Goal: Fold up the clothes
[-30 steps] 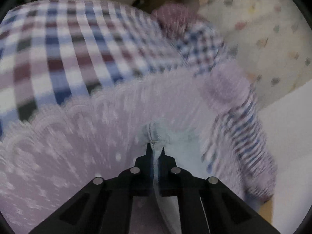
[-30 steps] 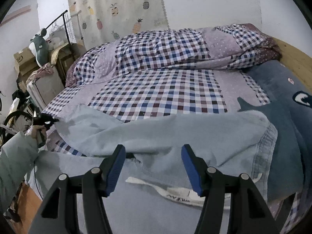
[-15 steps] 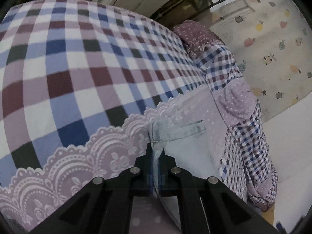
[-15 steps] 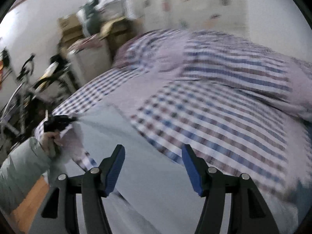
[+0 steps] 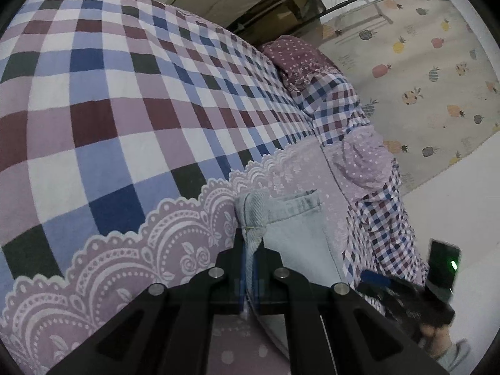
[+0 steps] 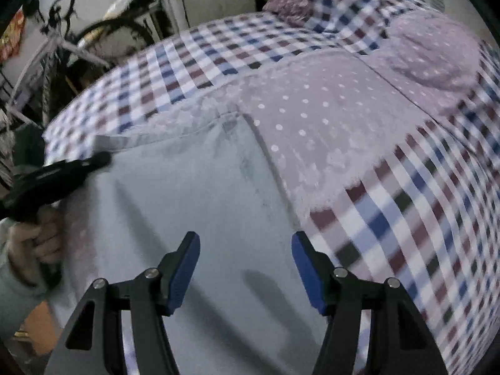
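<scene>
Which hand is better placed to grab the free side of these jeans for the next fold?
The right. Its tongs hang open and empty above the light blue jeans, while the left tongs are shut on a jeans corner, pinning it on the bedspread.

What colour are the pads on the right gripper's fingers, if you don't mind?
Blue, on black fingers; the right wrist view shows them best.

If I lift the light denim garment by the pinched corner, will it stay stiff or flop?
Probably flop: the denim garment drapes flat over the bed and bunches where the left gripper pinches it. Likely somewhat heavy, since the weave looks thick.
</scene>
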A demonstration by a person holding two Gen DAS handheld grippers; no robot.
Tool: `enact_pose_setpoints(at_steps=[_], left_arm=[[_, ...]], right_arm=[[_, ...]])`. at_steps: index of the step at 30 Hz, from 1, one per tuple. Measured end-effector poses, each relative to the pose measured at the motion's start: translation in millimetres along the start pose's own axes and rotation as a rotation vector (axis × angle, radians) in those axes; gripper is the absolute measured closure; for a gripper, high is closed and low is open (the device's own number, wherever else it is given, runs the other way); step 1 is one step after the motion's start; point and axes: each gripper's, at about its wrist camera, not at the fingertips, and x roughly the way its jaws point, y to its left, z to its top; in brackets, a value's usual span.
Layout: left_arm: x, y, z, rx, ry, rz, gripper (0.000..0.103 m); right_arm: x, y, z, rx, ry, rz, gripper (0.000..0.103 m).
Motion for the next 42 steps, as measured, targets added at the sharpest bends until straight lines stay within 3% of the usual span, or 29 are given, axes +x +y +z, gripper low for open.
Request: enact_pose_setpoints(at_steps=[7,10,12,13,14,20,25,26,29,32,35,36,38,41,42], left_arm=[[-1,0,-6,0.044,-0.043,-0.021,0.101],[-2,0,-7,0.052,-0.053,-0.029,0.101],[-3,0,-7,0.055,-0.057,-0.032,0.101],[-3,0,-7,0.054,-0.057,-0.034,0.101],[-2,-1,-6,0.052,-0.056,-0.035,0.101],[1,-8,5,0.047,-0.044,-0.051,0.101],[-22,-31,14,0.108,-0.183,-0.019,0.101],[-25,-32,16,0.113,-0.205,-0.005,0.101],[-16,-15,23,0.065,-0.166,0.05,0.101],[-7,1,27,0.005,-0.112,0.072,0.101],[-7,3,27,0.006,-0.109,0.076,0.1],[-6,4,28,0.003,-0.107,0.073,0.1],[-5,5,28,-0.003,-0.102,0.066,0.099],[-5,11,33,-0.024,-0.082,0.031,0.092],[-6,11,33,-0.026,-0.072,0.015,0.081]], right_arm=[[51,-3,33,0.024,-0.029,0.056,0.038],[69,6,38,-0.026,-0.011,0.036,0.038],[71,15,39,-0.074,-0.029,-0.014,0.052],[71,19,40,-0.099,-0.038,-0.038,0.082],[71,24,40,-0.13,-0.05,-0.08,0.096],[62,44,56,-0.258,-0.1,-0.265,0.098],[37,73,97,-0.298,-0.25,-0.397,0.102],[37,82,105,-0.313,-0.266,-0.426,0.102],[60,104,120,-0.333,-0.263,-0.447,0.101],[103,119,123,-0.352,-0.171,-0.461,0.1],[118,119,109,-0.358,-0.147,-0.471,0.095],[115,117,108,-0.344,-0.161,-0.485,0.091],[105,112,108,-0.313,-0.193,-0.504,0.06],[57,101,108,-0.252,-0.288,-0.476,0.041],[37,98,106,-0.233,-0.319,-0.46,0.041]])
